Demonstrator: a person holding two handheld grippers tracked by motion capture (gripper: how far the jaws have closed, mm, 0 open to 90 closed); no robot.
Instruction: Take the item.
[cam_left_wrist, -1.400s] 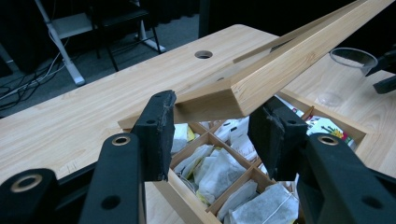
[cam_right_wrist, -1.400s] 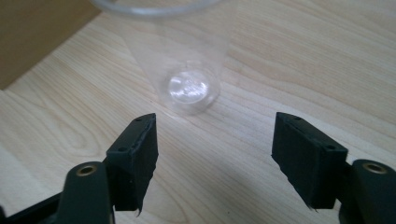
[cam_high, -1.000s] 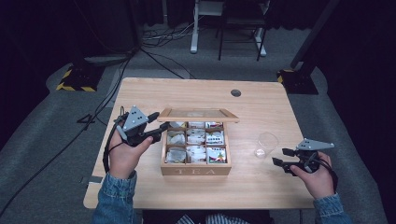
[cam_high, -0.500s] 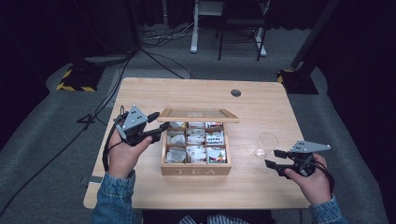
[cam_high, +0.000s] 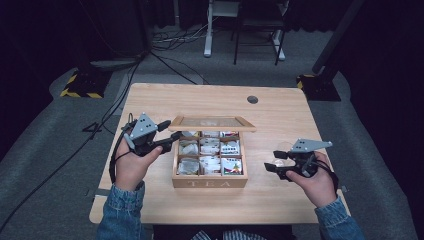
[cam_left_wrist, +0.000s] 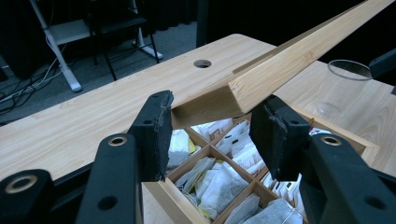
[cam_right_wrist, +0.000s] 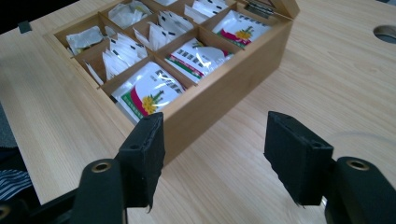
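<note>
A wooden tea box (cam_high: 210, 182) marked TEA stands mid-table, its compartments full of tea bags (cam_high: 210, 147). Its glass-paned lid (cam_high: 212, 123) is raised at the back. My left gripper (cam_high: 169, 134) is at the lid's left corner. In the left gripper view the lid (cam_left_wrist: 289, 65) slants up to the right, its corner between my open left gripper's (cam_left_wrist: 212, 135) jaws; contact is unclear. My right gripper (cam_high: 272, 162) is right of the box, open and holding nothing. In the right gripper view my right gripper (cam_right_wrist: 215, 154) faces the box's near corner (cam_right_wrist: 219, 98).
A clear glass (cam_high: 283, 149) stands on the table right of the box, partly behind my right gripper; its rim (cam_left_wrist: 350, 70) shows in the left gripper view. A round cable hole (cam_high: 252, 99) is at the table's back right. A chair and desk legs stand beyond the table.
My right gripper has moved left toward the box and now overlaps the glass. The left gripper and the lid have hardly moved.
</note>
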